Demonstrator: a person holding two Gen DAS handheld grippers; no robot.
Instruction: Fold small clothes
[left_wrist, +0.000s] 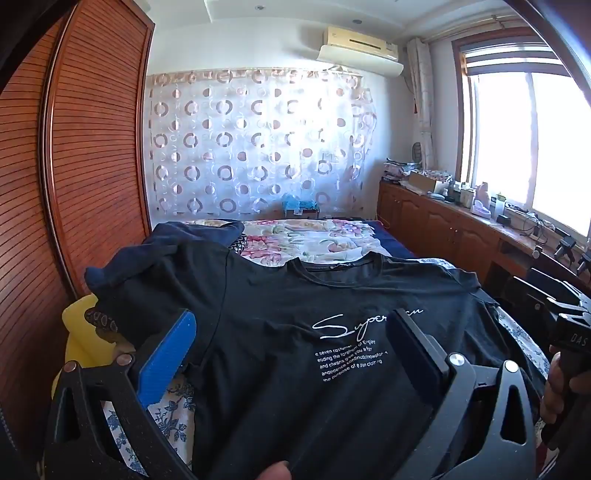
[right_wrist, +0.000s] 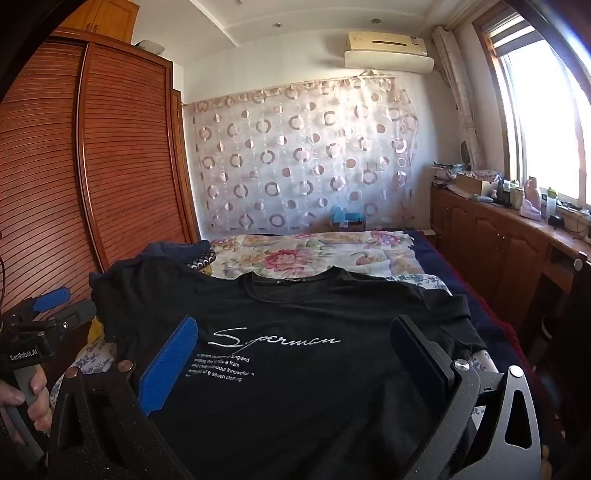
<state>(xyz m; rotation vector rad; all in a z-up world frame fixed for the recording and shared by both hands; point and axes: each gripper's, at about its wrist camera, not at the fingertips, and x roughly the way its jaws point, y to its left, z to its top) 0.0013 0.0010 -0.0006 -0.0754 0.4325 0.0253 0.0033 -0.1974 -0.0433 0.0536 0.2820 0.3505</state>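
I see a black T-shirt (left_wrist: 332, 332) spread flat, front up, on a bed with a floral bedspread (left_wrist: 295, 240). White script and small lines of text run across its chest, and its collar points away from me toward a sheer curtain with ring patterns (left_wrist: 251, 147). A dark navy garment (left_wrist: 177, 243) lies bunched at the shirt's far left shoulder. My left gripper (left_wrist: 291, 339) hovers over the shirt's chest, fingers spread wide, grasping nothing. My right gripper (right_wrist: 295, 350) also hovers above the shirt, fingers spread wide and empty. A hand (right_wrist: 26, 398) holds the left gripper's handle. A wooden slatted wardrobe (left_wrist: 92, 147) stands to the left, a bright window (left_wrist: 524, 140) to the right.
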